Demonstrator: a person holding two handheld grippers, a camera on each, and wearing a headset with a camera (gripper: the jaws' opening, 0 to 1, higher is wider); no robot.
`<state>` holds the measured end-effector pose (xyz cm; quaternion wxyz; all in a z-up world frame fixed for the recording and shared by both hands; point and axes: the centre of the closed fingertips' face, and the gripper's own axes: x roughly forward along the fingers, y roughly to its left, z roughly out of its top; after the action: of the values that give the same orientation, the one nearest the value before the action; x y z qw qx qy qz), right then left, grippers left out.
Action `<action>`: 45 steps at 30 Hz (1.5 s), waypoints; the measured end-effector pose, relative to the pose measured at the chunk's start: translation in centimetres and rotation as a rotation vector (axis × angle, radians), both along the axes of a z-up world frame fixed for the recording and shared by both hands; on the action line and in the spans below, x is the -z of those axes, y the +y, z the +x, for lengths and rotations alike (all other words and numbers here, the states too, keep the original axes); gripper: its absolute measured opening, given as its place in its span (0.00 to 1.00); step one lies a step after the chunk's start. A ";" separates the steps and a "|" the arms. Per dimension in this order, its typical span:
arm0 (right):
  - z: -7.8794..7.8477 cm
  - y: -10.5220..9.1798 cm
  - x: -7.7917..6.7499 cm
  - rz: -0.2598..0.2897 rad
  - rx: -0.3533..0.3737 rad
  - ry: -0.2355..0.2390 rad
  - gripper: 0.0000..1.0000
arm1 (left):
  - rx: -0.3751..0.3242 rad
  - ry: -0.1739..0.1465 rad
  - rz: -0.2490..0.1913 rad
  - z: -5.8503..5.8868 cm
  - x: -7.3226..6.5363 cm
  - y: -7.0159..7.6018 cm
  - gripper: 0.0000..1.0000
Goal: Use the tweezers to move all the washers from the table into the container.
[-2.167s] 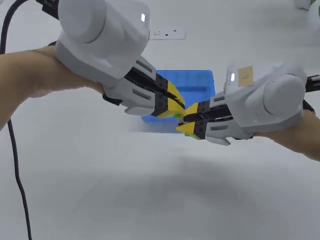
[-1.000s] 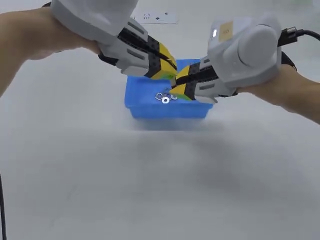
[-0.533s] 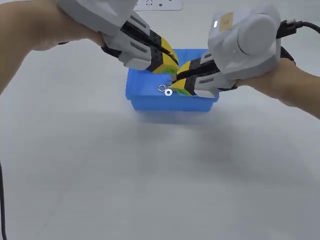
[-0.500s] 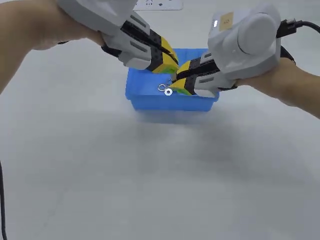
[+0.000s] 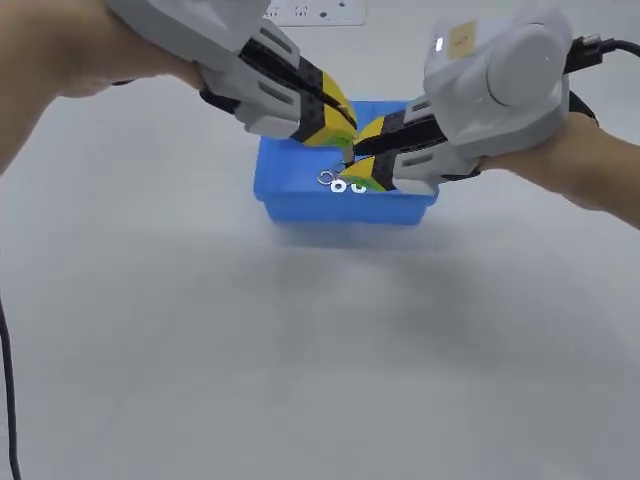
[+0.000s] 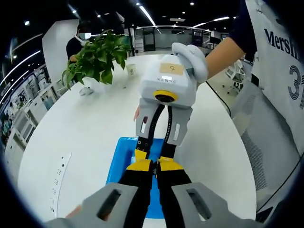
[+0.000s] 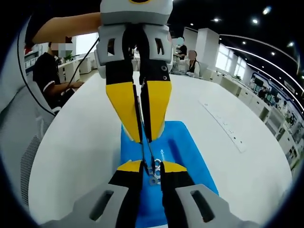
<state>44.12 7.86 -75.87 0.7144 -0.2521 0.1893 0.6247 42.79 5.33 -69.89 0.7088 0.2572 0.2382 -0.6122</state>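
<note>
Looking down in the head view, I find the blue container (image 5: 340, 208) on the white table (image 5: 300, 350), short of a power strip (image 5: 312, 12) at the far edge. The washers (image 5: 342, 184) lie inside it, against the middle of its near wall. My left gripper (image 5: 345, 125) slants in from the upper left and my right gripper (image 5: 358, 178) from the right. Their tips almost meet over the washers.

Left gripper view: my jaws are drawn close together, nose to nose with the right gripper above the container. A potted plant (image 6: 97, 59) stands well beyond.

Right gripper view: the tweezers (image 7: 144, 151) are clamped between the left jaws. Their long axis runs from those jaws down toward my right jaws, with the points at the washers. My right jaws stand nearly together around those points. I cannot tell whether they press the tweezers.
</note>
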 end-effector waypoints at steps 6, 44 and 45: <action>-0.8 -0.4 -2.1 0.039 -0.015 -0.011 0.14 | 0.009 -0.034 -0.027 -0.9 -2.3 -0.2 0.07; -12.1 -1.8 -5.0 -0.086 -0.190 -0.060 0.07 | -0.064 0.047 -0.133 -9.9 -2.3 3.1 0.06; -12.0 -1.8 -4.6 -0.098 -0.189 -0.054 0.07 | -0.069 0.051 -0.126 -9.8 -1.9 3.2 0.06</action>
<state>32.13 6.07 -71.31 0.6441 -0.3199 0.1757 0.6723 32.98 8.52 -67.96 0.7380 0.1882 0.2258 -0.6075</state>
